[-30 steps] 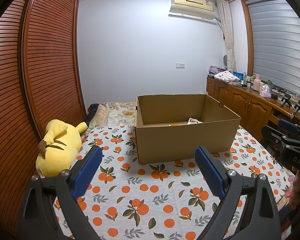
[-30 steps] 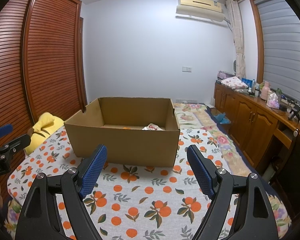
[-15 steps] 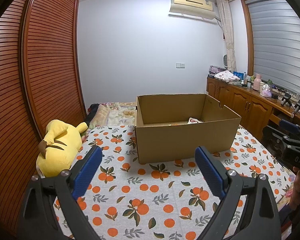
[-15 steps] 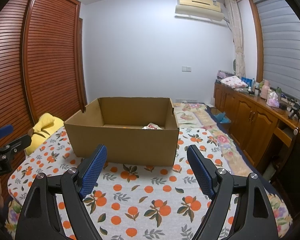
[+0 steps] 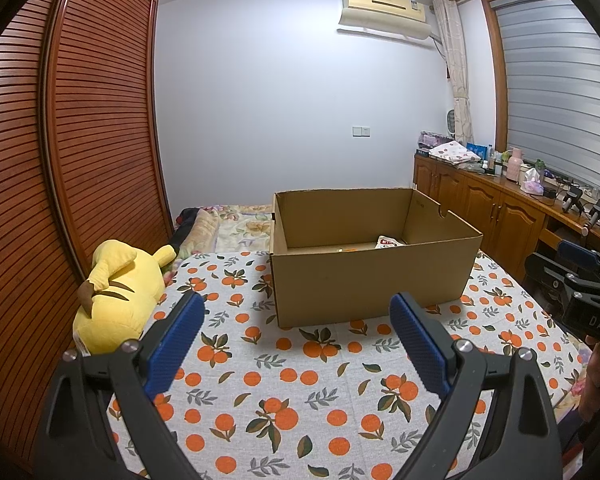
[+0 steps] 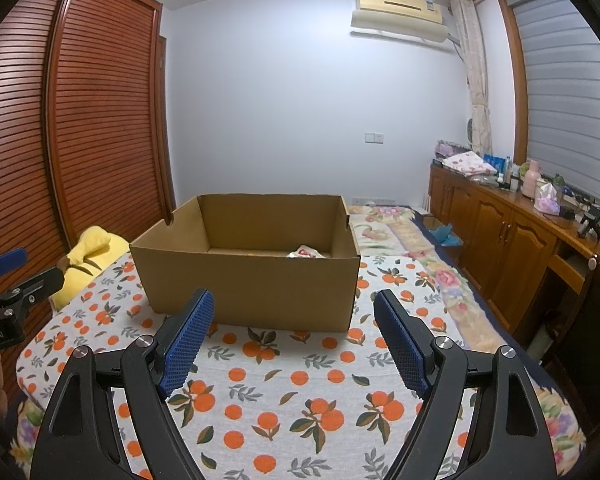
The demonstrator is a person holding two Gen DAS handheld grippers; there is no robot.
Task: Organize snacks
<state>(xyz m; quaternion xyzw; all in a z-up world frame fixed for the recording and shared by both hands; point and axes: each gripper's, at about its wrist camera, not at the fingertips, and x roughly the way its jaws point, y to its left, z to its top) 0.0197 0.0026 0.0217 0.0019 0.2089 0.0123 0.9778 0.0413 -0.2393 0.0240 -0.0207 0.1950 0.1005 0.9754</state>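
- Snack packet (image 5: pixel 387 242), white with red print, lies in the box (image 5: pixel 374 284) at its far right corner; something orange (image 5: pixel 349 249) beside it, too small to tell.
- Box stands on the bedsheet (image 5: pixel 284 372), mid-bed, ahead of both tongs.
- Left tongs (image 5: pixel 296 344) and right tongs (image 6: pixel 294 336): jaws wide apart, nothing held, hovering short of the box.
- Risk: tall walls force a steep reach; a finger could catch the rim and shove or tip the light box on the soft sheet.
- Risk: the crinkly packet may slip from the pads.
- Box is plain corrugated card, open-topped; pads (image 6: pixel 188 340) are blue and ribbed; the sheet has an orange-fruit print.
- Plush (image 5: pixel 120 292) lies left, well apart.
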